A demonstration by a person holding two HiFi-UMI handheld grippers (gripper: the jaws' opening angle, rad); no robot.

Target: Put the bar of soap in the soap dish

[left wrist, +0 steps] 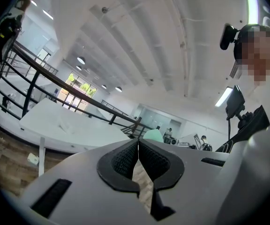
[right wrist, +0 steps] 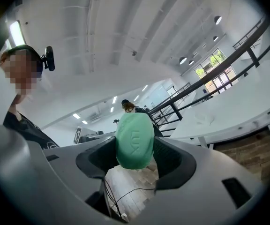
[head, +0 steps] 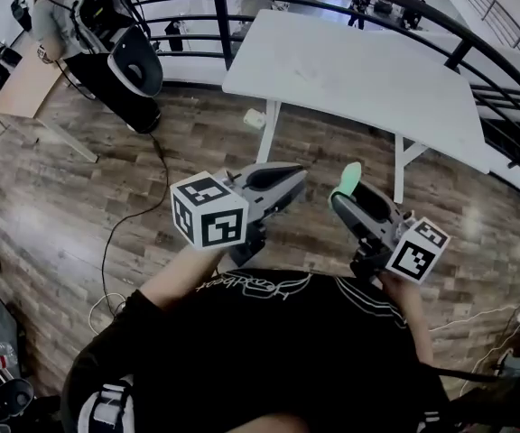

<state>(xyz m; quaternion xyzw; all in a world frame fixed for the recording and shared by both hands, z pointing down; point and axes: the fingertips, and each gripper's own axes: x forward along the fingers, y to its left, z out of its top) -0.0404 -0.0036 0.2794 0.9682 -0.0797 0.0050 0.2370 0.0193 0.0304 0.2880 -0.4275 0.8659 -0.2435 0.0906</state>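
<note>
A mint-green oval bar of soap (right wrist: 134, 141) sits clamped between the black pads of my right gripper (right wrist: 135, 150), which is shut on it. In the head view the soap (head: 350, 178) pokes up from the right gripper (head: 344, 193), held in front of my chest. My left gripper (head: 289, 182) is beside it on the left, jaws shut with nothing between them; its pads (left wrist: 125, 159) meet in the left gripper view, where the soap (left wrist: 153, 136) shows just past them. Both grippers tilt upward. A faint soap dish (right wrist: 205, 120) lies on the white table.
A white table (head: 359, 70) stands ahead of me on a wooden floor, with a dark curved railing (head: 441, 25) behind it. A black-and-white chair (head: 129, 70) and another person (head: 57, 7) are at the far left. A cable (head: 116, 242) trails over the floor.
</note>
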